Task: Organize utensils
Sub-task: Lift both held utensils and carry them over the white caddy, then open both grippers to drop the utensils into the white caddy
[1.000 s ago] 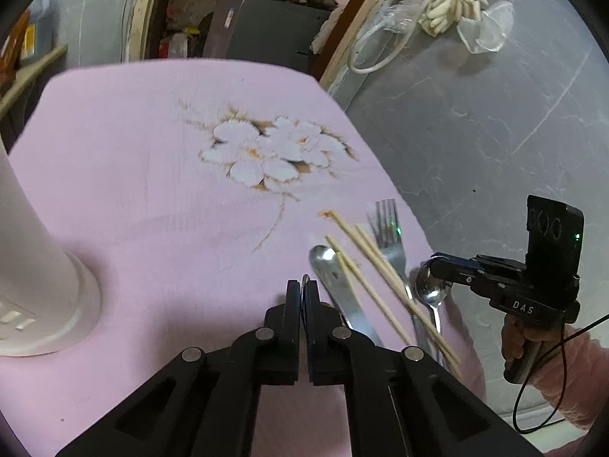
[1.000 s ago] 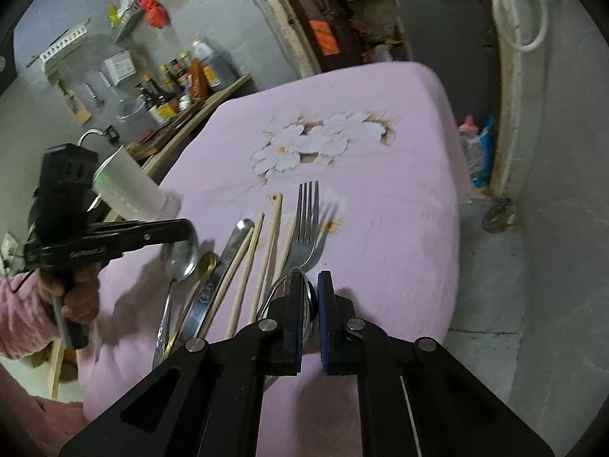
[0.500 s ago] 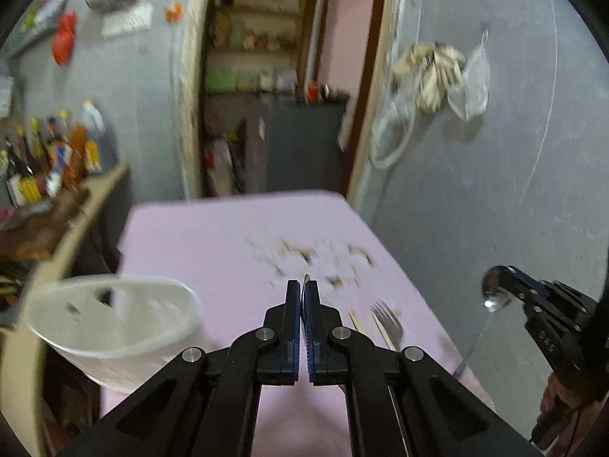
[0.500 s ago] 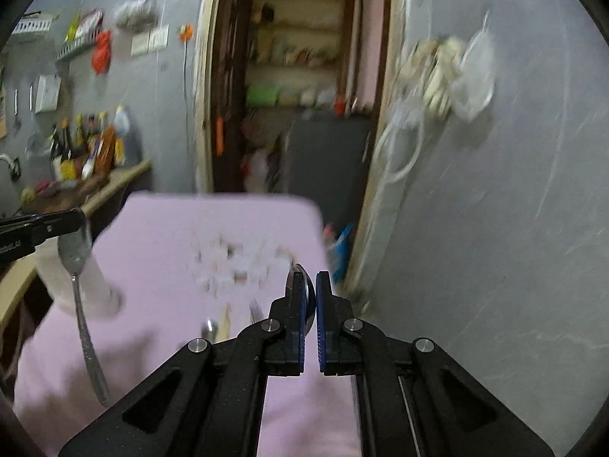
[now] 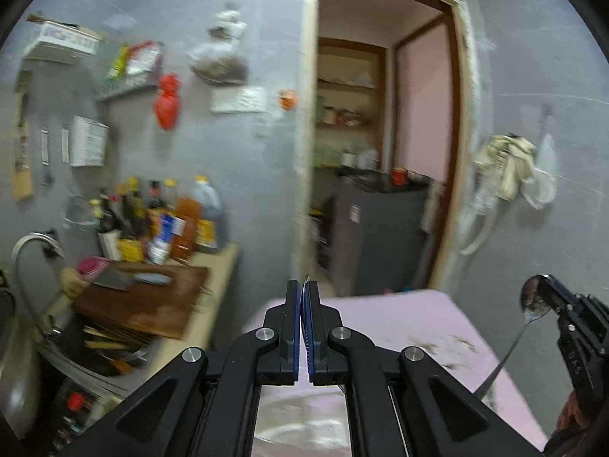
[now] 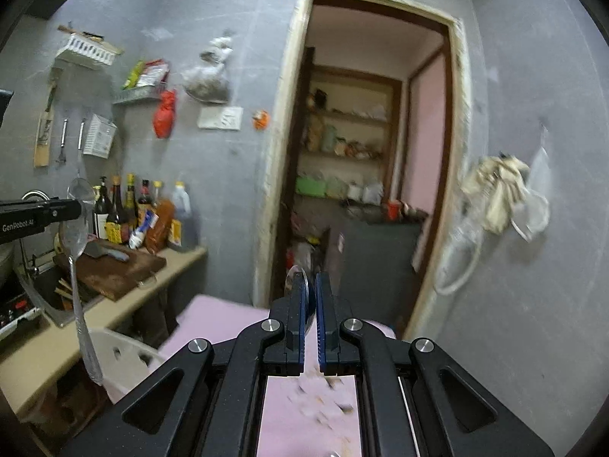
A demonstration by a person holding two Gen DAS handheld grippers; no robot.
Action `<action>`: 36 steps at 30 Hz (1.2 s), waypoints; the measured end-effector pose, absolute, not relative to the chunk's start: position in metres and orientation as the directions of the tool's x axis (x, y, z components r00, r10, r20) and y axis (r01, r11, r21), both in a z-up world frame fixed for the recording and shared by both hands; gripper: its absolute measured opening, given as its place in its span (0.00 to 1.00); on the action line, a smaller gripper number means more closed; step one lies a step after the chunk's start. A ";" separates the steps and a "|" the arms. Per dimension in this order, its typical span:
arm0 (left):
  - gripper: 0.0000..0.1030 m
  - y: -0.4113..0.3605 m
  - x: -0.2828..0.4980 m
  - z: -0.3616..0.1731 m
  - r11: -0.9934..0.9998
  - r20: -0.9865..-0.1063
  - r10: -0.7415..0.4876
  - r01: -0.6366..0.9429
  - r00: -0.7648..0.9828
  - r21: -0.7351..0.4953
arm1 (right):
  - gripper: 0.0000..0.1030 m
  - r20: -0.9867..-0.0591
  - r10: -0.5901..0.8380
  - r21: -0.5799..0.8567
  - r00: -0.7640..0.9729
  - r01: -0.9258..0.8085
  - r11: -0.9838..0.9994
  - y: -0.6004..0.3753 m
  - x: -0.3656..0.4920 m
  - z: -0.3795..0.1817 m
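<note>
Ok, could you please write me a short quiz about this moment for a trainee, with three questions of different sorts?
1. True or false: the left tongs are open and hold nothing.
2. What do the right tongs grip? A) a fork B) a spoon C) chopsticks
3. Fill in: the left spoon hangs near the white holder with its handle pointing ____.

Key: 1 false, they are shut on the left spoon; 2 B; 3 down.
</note>
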State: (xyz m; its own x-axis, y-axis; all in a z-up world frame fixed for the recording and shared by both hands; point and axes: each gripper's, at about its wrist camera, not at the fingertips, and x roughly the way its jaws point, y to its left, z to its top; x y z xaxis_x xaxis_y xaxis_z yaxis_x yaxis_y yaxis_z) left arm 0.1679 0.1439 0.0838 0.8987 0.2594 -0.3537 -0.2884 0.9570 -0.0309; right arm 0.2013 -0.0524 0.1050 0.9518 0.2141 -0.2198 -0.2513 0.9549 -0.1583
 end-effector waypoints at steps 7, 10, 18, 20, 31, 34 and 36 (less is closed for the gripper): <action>0.03 0.193 0.182 0.070 0.920 -0.313 0.385 -0.389 0.868 0.051 | 0.04 -0.209 0.235 -0.248 0.949 -0.284 0.926 0.021 0.218 0.077; 0.03 0.198 0.188 0.057 0.912 -0.318 0.406 -0.400 0.856 0.088 | 0.04 -0.242 0.235 -0.289 0.941 -0.301 0.909 0.033 0.224 0.056; 0.03 0.176 0.200 0.012 0.906 -0.338 0.423 -0.392 0.840 0.160 | 0.04 -0.326 0.256 -0.287 0.910 -0.354 0.890 0.045 0.230 0.011; 0.03 0.171 0.201 0.004 0.906 -0.342 0.424 -0.387 0.839 0.172 | 0.04 -0.340 0.265 -0.285 0.902 -0.367 0.885 0.044 0.229 0.005; 0.11 0.185 0.203 -0.015 0.967 -0.508 0.187 -0.248 0.841 -0.055 | 0.16 -0.430 0.336 -0.153 0.838 -0.435 0.887 0.029 0.231 -0.015; 0.19 0.191 0.199 -0.019 0.960 -0.527 0.138 -0.244 0.839 -0.138 | 0.35 -0.432 0.361 -0.114 0.827 -0.447 0.887 0.023 0.229 -0.016; 0.24 0.196 0.196 -0.021 0.952 -0.533 0.116 -0.246 0.838 -0.180 | 0.38 -0.428 0.373 -0.086 0.823 -0.449 0.890 0.018 0.230 -0.014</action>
State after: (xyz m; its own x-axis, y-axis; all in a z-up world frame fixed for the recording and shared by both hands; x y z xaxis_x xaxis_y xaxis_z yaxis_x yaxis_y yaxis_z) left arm 0.1960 0.1958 -0.0209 0.8381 0.1156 -0.5331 -0.2458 0.9525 -0.1800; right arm 0.2296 0.0183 -0.0137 0.8229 0.3733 -0.4284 -0.4486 0.8896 -0.0864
